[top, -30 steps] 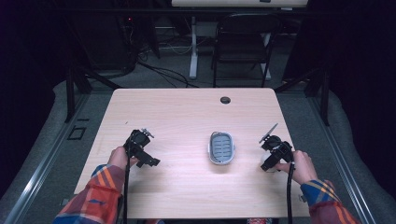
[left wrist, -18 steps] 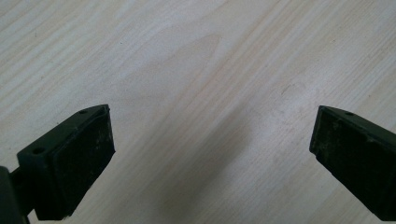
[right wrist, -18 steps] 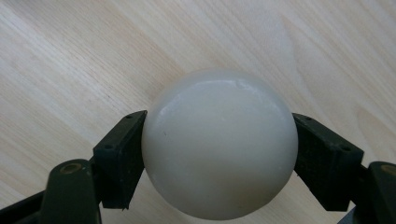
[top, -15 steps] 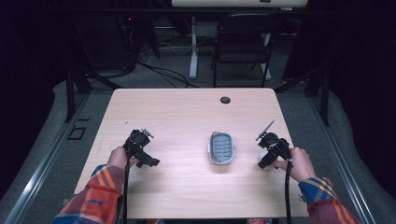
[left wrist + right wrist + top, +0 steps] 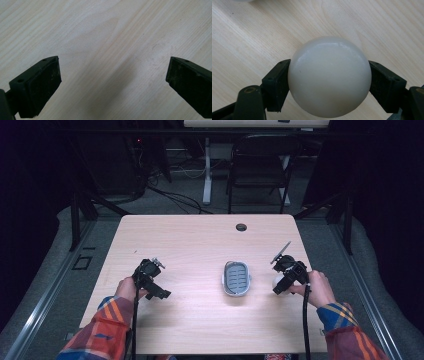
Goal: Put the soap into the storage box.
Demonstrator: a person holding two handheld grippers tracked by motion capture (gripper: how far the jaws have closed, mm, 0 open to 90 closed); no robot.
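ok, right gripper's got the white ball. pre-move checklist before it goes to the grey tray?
1. Grip: right gripper jaws clamp the smooth white round ball on both sides: ok.
2. Ball centred between the pads: ok.
3. Oval grey slotted tray has nothing in it: ok.
4. Light wooden table between ball and tray has nothing in the way: ok.
5. Left gripper open, far from the tray: ok.
6. Ball lifted off the table: cannot tell.

A light wooden table [image 5: 200, 240] holds a grey oval dish [image 5: 236, 278] near its middle. The left gripper [image 5: 162, 293] rests at left; the right gripper [image 5: 278, 289] clasps a white ball [image 5: 275, 281] right of the dish.
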